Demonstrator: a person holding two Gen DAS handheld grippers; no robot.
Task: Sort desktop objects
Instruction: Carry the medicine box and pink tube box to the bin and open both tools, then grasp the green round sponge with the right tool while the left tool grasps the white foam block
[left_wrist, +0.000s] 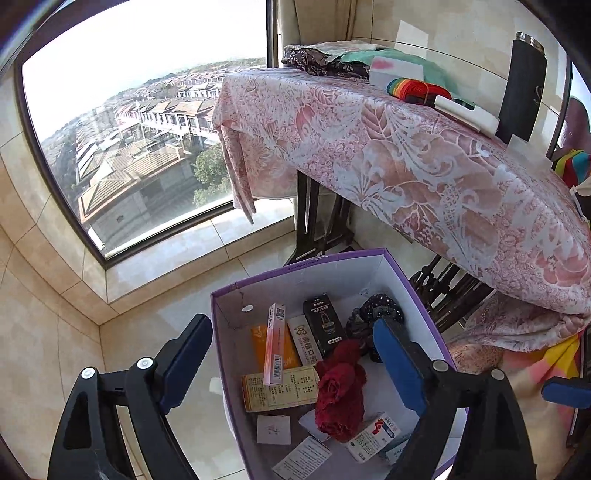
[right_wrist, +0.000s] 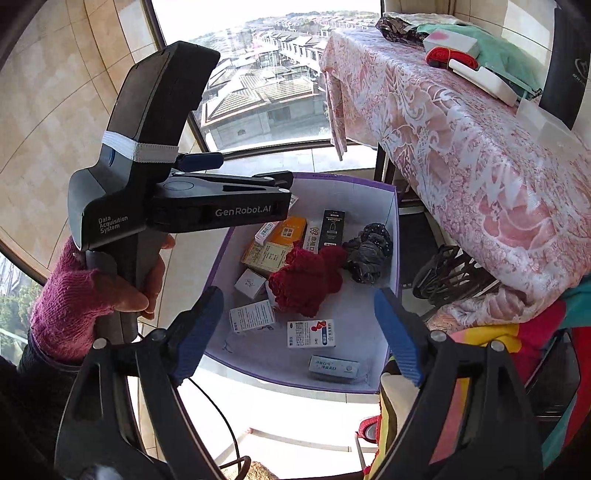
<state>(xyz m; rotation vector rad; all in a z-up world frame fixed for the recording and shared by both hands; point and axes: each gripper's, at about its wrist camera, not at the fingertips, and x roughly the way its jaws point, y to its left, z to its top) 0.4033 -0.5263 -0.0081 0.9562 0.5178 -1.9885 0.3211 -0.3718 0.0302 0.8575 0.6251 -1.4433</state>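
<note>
A purple-rimmed white box (left_wrist: 373, 271) (right_wrist: 393, 236) stands on the floor beside the table. It holds several small medicine cartons, a red knitted cloth (left_wrist: 341, 391) (right_wrist: 306, 282) and a dark scrunchie (left_wrist: 380, 314) (right_wrist: 369, 251). My left gripper (left_wrist: 291, 365) hangs open and empty over the box; it also shows in the right wrist view (right_wrist: 258, 170). My right gripper (right_wrist: 299, 332) is open and empty above the box's near side. On the table lie a rainbow cloth roll (left_wrist: 417, 90), a white case (left_wrist: 465, 112) (right_wrist: 484, 79) and a black flask (left_wrist: 522, 85).
The table wears a pink lace-patterned cloth (left_wrist: 424, 166) (right_wrist: 480, 147) with dark iron legs (left_wrist: 447, 291) below. A large window (left_wrist: 140, 122) and tiled sill stand to the left. Folded fabrics (left_wrist: 332, 57) lie at the table's far end. Colourful cloth (right_wrist: 517, 350) hangs at right.
</note>
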